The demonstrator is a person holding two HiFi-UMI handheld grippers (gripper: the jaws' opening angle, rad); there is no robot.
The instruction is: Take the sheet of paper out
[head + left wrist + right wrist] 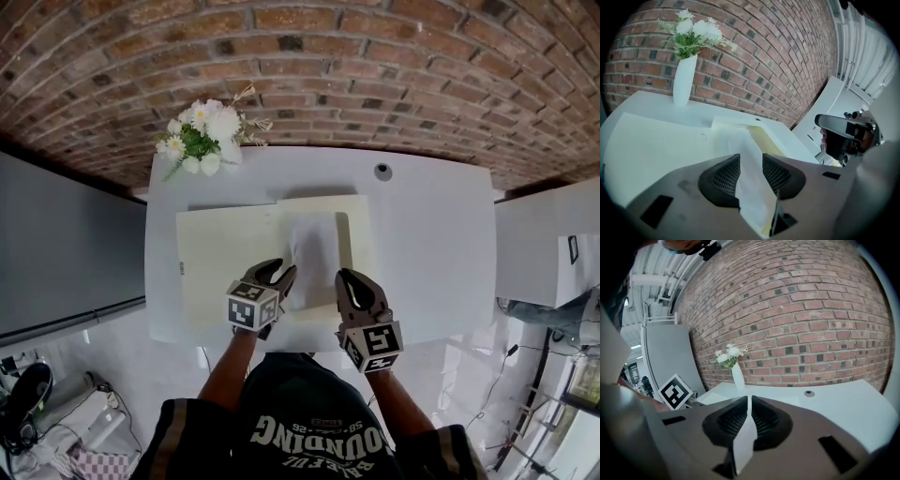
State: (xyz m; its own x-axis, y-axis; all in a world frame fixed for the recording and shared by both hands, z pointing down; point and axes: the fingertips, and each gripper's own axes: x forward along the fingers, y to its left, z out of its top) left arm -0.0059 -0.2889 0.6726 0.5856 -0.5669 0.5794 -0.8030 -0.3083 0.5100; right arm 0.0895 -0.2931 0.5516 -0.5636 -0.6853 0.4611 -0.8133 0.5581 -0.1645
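Observation:
A pale yellow folder lies open on the white table. A white sheet of paper rests on its right half. My left gripper is at the sheet's near left edge. In the left gripper view the left gripper stands open, and the paper runs loosely between the jaws, crumpled upward. My right gripper is to the right of the sheet. It is shut on a thin pale edge that looks like the folder's raised cover.
A white vase of flowers stands at the table's far left corner, against a brick wall. A round cable hole sits at the far middle of the table. A grey cabinet stands left of the table. The person's body is at the near edge.

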